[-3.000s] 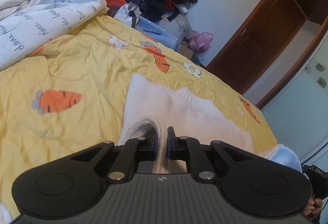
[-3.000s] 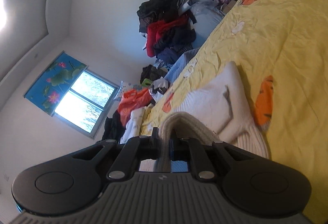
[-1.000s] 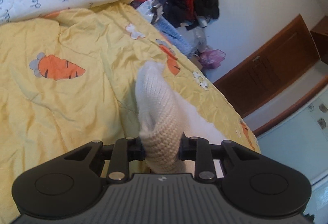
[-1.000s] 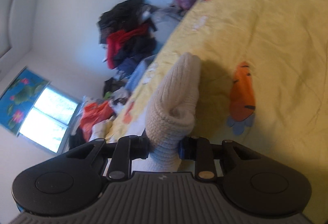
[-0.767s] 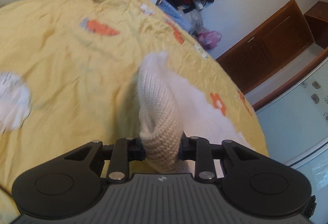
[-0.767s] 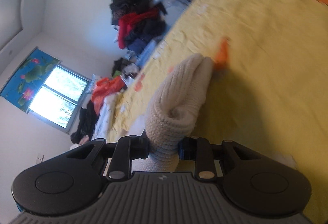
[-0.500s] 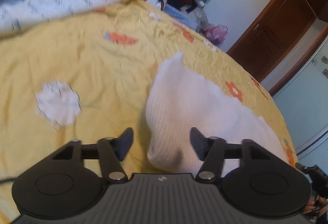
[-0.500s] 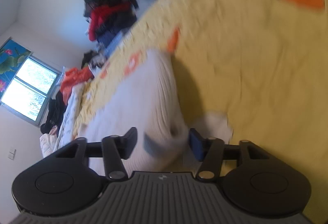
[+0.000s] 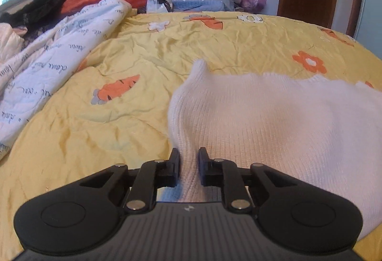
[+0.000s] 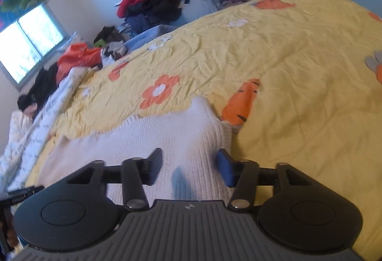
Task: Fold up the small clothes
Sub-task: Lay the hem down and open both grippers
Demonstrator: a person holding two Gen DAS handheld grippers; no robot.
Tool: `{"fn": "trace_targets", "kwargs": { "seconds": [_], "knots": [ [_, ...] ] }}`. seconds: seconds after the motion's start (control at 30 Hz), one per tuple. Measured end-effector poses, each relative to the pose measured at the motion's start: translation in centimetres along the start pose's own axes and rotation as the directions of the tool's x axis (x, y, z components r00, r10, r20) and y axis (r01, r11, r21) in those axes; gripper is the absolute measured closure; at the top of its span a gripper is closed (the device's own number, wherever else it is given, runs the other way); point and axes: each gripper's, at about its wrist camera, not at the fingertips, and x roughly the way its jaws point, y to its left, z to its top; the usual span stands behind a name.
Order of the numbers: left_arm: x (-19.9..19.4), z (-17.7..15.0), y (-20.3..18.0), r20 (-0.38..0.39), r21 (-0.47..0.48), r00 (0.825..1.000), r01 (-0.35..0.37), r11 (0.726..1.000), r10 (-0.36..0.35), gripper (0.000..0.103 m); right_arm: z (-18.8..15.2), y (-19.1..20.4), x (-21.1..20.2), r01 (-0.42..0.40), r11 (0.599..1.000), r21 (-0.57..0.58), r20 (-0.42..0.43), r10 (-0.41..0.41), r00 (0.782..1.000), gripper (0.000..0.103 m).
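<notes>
Left wrist view: the left gripper (image 9: 188, 166) is closing, its jaws narrow and pinching a ridge of the white sweater (image 9: 274, 117), which lies across the lower right on the yellow bedspread (image 9: 143, 50).

Right wrist view: the right gripper (image 10: 189, 166) is closing too, jaws apart over the sweater's edge at lower centre, not yet pressing. It looks partly folded; another fold likely remains.

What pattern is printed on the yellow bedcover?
Orange carrots and orange and white flowers on the yellow bedcover, clearest in the left wrist view.
</notes>
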Motion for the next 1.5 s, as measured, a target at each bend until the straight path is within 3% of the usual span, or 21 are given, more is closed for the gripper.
{"fn": "trace_targets", "kwargs": {
  "seconds": [0.03, 0.1, 0.2, 0.27, 0.37, 0.43, 0.47, 0.53, 0.6, 0.73, 0.87, 0.9, 0.93, 0.97, 1.0, 1.03, 1.17, 1.23, 1.37, 1.43, 1.5],
  "knots": [
    [-0.6, -0.1, -0.2, 0.027, 0.003, 0.999, -0.022, 1.000, 0.022, 0.090, 0.1, 0.5, 0.0, 0.000, 0.999, -0.037, 0.001, 0.000, 1.000, 0.091],
    [-2.1, -0.5, 0.4, 0.077, -0.028, 0.996, -0.039, 0.999, 0.041, 0.093, 0.4, 0.9, -1.1, -0.035, 0.999, -0.032, 0.041, 0.036, 0.999, 0.092],
    [-1.7, -2.0, 1.8, 0.022, -0.094, 0.998, -0.061, 0.994, 0.063, 0.097, 0.4, 0.9, -3.0, -0.081, 0.996, -0.040, 0.105, 0.085, 0.991, 0.093],
    [-0.8, -3.0, 1.9, -0.010, -0.092, 0.999, -0.049, 0.995, 0.048, 0.097, -0.4, -0.4, -1.3, -0.013, 0.999, -0.044, 0.045, 0.015, 0.999, 0.092],
    [-2.4, -2.5, 1.0, 0.067, -0.039, 0.996, -0.062, 0.997, 0.065, 0.093, -1.1, -1.9, -0.5, -0.058, 0.998, 0.037, 0.029, 0.057, 0.998, 0.081],
    [-3.7, -1.5, 1.0, 0.114, -0.018, 0.992, -0.046, 0.999, 0.048, 0.081, -0.8, -1.5, -1.7, -0.083, 0.995, 0.047, 0.065, 0.079, 0.995, 0.047],
    [-4.2, -1.0, 1.0, 0.136, -0.011, 0.990, -0.037, 0.999, 0.038, 0.075, -0.6, -1.3, -2.4, -0.096, 0.995, 0.037, 0.101, 0.091, 0.991, 0.040],
    [-4.5, 0.6, 1.1, 0.173, -0.007, 0.984, -0.043, 0.999, 0.044, 0.031, 0.1, -0.4, -3.1, -0.082, 0.997, -0.015, 0.129, 0.083, 0.988, 0.034],
    [-3.8, 2.2, 0.8, 0.212, -0.002, 0.975, -0.071, 0.997, 0.070, 0.012, 1.2, 0.8, -2.6, -0.039, 0.996, -0.083, 0.115, 0.048, 0.992, 0.034],
    [1.5, 5.6, 0.5, 0.085, -0.036, 0.996, -0.019, 0.999, 0.022, 0.012, 3.7, 1.6, 0.8, 0.006, 0.991, -0.133, 0.069, 0.004, 0.998, 0.034],
    [6.5, 7.4, -0.5, -0.028, -0.039, 0.999, 0.025, 0.999, -0.026, 0.013, 5.3, 1.5, 5.2, 0.007, 0.993, -0.114, -0.017, -0.009, 1.000, 0.036],
    [7.2, 7.6, -1.0, -0.038, -0.013, 0.999, 0.023, 1.000, -0.023, 0.023, 5.4, 1.6, 6.1, 0.012, 0.993, -0.120, -0.037, -0.017, 0.999, 0.036],
    [8.0, 7.7, -1.5, -0.049, 0.013, 0.998, 0.033, 0.999, -0.033, 0.049, 5.4, 1.7, 7.1, 0.020, 0.991, -0.129, -0.066, -0.029, 0.997, 0.036],
    [8.6, 7.7, -2.0, -0.066, 0.030, 0.998, 0.024, 0.999, -0.022, 0.062, 5.4, 1.7, 7.9, 0.026, 0.990, -0.138, -0.096, -0.039, 0.995, 0.040],
    [9.1, 7.7, -2.4, -0.072, 0.049, 0.997, 0.002, 0.999, 0.001, 0.082, 5.2, 1.6, 8.6, 0.029, 0.989, -0.142, -0.122, -0.047, 0.991, 0.054],
    [9.3, 7.7, -2.7, -0.060, 0.062, 0.998, -0.020, 0.998, 0.024, 0.088, 5.2, 1.4, 9.2, 0.032, 0.989, -0.142, -0.145, -0.053, 0.988, 0.080],
    [8.4, 7.5, -2.6, 0.037, 0.038, 0.997, -0.075, 0.996, 0.074, 0.090, 5.9, 0.9, 7.2, -0.014, 0.997, -0.076, -0.017, 0.012, 1.000, 0.090],
    [10.0, 7.0, -2.8, -0.006, 0.048, 0.994, -0.109, 0.993, 0.109, 0.091, 5.9, -0.1, 7.0, 0.002, 1.000, -0.024, 0.017, -0.002, 1.000, 0.091],
    [9.3, 6.4, -4.1, 0.054, 0.109, 0.984, -0.178, 0.978, 0.173, 0.086, 4.1, -0.2, 9.0, 0.095, 0.992, -0.079, -0.027, -0.098, 0.995, 0.089],
    [7.3, 6.4, -4.4, 0.098, 0.138, 0.978, -0.198, 0.970, 0.186, 0.086, 4.0, 0.6, 8.1, 0.135, 0.986, -0.093, -0.001, -0.136, 0.991, 0.060],
    [4.6, 6.2, -4.6, 0.133, 0.130, 0.964, -0.246, 0.960, 0.229, 0.085, 3.9, 1.4, 6.1, 0.161, 0.982, -0.097, 0.056, -0.156, 0.986, 0.056]
  ]
}}
